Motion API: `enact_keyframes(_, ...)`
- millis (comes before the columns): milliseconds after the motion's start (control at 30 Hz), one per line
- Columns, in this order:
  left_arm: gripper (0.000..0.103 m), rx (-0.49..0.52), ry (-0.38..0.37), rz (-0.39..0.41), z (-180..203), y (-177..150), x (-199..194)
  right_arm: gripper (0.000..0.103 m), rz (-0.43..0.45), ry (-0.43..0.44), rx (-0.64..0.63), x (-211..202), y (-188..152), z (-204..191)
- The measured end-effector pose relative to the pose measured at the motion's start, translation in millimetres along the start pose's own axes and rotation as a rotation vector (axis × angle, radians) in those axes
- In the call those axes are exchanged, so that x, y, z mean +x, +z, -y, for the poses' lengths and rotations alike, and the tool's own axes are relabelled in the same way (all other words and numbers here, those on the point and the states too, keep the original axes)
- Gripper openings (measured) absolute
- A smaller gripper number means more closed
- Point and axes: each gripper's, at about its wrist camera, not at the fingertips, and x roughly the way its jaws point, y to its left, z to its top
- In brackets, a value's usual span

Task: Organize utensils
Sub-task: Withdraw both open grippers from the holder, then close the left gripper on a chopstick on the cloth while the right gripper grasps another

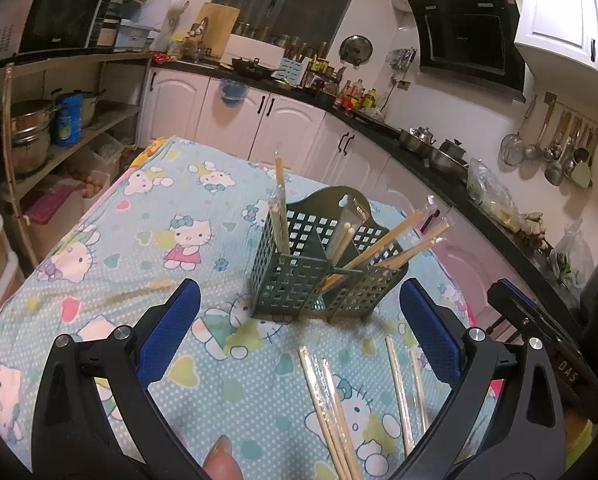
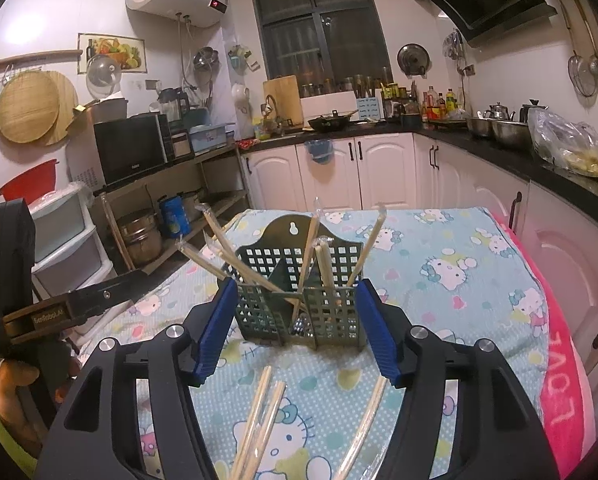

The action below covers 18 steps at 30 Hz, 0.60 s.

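Note:
A dark green perforated utensil basket [image 1: 323, 280] stands on the Hello Kitty cloth, with several wrapped chopstick pairs [image 1: 383, 244] leaning in its compartments. It shows in the right wrist view too [image 2: 299, 300]. Loose wrapped chopsticks [image 1: 331, 412] lie on the cloth in front of it, also in the right wrist view [image 2: 259, 416]. My left gripper [image 1: 299, 336] is open and empty, above the cloth just short of the basket. My right gripper [image 2: 297, 328] is open and empty, its blue pads either side of the basket's front in the image.
The table [image 1: 111, 240] is covered by a blue cartoon cloth, with a pink towel [image 2: 567, 392] along its right edge. Kitchen cabinets [image 2: 379, 168], a shelf with pots [image 1: 39, 136] and a loaded counter [image 1: 439, 148] surround it. The other gripper's body [image 2: 59, 308] is at the left.

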Motion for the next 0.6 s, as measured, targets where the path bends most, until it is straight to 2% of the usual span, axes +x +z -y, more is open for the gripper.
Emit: enact_keyframes(600, 0.091, -0.002, 0.012, -0.034, 7, -23, 0, 0.061, -0.048, -0.035, 0.018, -14, -31, 18)
